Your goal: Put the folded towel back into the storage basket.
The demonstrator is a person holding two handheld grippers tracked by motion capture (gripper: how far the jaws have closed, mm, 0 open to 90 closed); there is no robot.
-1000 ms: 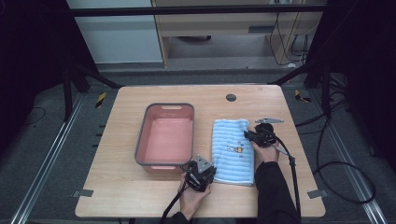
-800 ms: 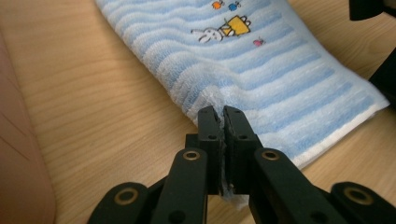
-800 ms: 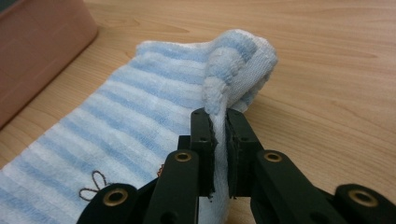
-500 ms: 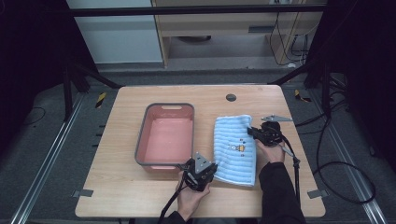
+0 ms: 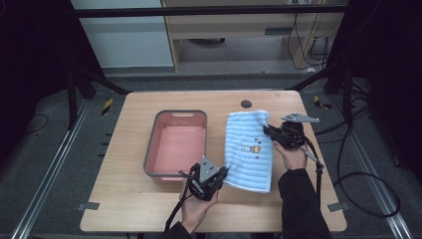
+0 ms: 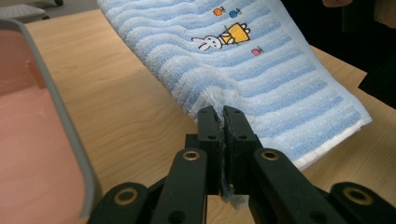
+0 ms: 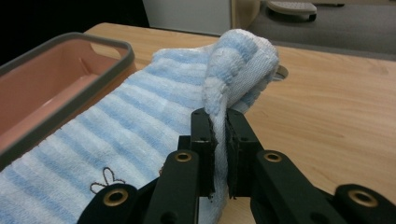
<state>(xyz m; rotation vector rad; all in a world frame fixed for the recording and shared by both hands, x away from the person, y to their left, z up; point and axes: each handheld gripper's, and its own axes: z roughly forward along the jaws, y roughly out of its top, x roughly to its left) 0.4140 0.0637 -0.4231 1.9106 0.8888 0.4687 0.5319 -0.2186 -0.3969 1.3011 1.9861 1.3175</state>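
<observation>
Blue-striped towel (image 5: pixel 249 149) hung partly lifted over the worktop (image 5: pixel 124 209), just right of the pink basin (image 5: pixel 176 144), with the left tool (image 6: pixel 223 114) pinching its near edge and the right tool (image 7: pixel 218 119) pinching its far corner. Raising both tools evenly would have kept it taut and stopped it sagging. The basin's grey rim (image 6: pixel 65 116) lay close beside the towel and could have snagged the cloth.
</observation>
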